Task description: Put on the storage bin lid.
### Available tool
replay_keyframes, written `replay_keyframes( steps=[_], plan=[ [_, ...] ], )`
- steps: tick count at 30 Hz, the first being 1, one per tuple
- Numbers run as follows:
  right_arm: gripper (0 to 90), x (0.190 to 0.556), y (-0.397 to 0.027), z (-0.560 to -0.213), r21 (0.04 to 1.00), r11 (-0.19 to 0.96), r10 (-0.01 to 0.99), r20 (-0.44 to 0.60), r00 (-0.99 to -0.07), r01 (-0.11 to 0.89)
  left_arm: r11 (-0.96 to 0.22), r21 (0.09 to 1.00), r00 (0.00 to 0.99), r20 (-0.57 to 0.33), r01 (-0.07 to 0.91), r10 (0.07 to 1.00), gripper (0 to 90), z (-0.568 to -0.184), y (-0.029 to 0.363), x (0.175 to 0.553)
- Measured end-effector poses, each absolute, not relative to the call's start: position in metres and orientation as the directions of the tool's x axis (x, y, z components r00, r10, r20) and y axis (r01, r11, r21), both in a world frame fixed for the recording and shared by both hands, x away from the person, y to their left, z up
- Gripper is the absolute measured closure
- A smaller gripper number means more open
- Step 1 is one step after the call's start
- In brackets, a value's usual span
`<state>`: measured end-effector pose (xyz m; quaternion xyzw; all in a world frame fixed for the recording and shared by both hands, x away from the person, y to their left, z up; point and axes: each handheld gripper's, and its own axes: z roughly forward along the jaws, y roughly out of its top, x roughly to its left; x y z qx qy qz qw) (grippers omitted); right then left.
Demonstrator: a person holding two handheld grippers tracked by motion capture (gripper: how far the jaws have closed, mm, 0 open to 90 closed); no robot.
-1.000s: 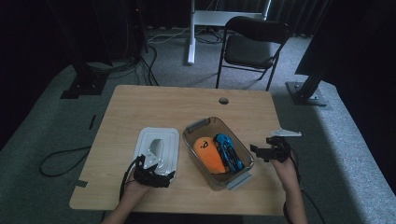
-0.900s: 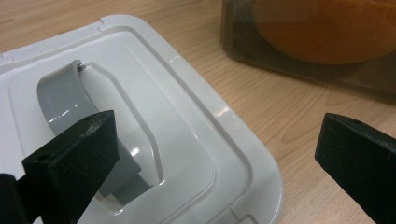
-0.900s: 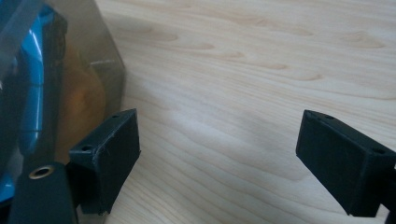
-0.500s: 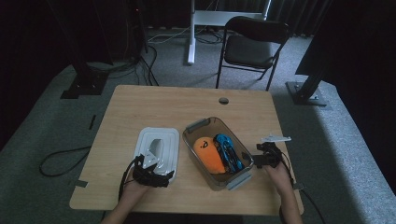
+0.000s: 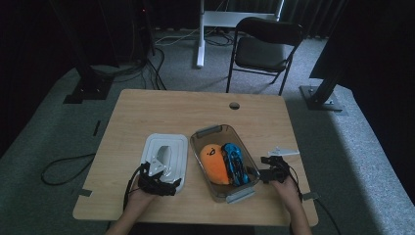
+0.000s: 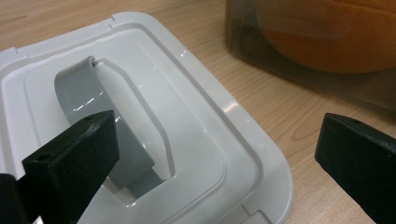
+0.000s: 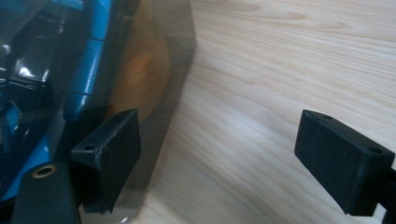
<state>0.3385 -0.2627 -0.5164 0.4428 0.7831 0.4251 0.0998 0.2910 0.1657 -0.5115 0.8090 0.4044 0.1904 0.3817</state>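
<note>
Lid, white plastic with a grey handle (image 5: 164, 157), is lying lower left on the bench (image 5: 147, 112). Left hand-held gripper (image 6: 215, 154) is gaping empty; centre that handle (image 6: 100, 121) first. Right hand-held gripper (image 7: 224, 163), wide open, is straddling the clear bin's wall (image 7: 175, 70); steady it.

A wooden table (image 5: 171, 110) stands on grey carpet (image 5: 44, 132) in a dim room, a black folding chair (image 5: 264, 49) behind it, cables (image 5: 122, 73) trailing across the floor.
</note>
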Motion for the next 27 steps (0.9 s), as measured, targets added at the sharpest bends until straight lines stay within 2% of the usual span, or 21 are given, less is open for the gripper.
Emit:
replay_keyframes(
  steps=[9,27],
  plan=[
    [14.3,0.327,-0.252,-0.517,0.763,0.267,0.782,0.186,-0.595,0.588,-0.374,0.772,0.590,-0.001,0.514,0.808,0.2,-0.511,0.170,0.291],
    [14.3,0.321,-0.241,-0.520,0.757,0.291,0.767,0.181,-0.616,0.585,-0.366,0.771,0.575,-0.001,0.521,0.818,0.2,-0.512,0.175,0.290]
  ],
)
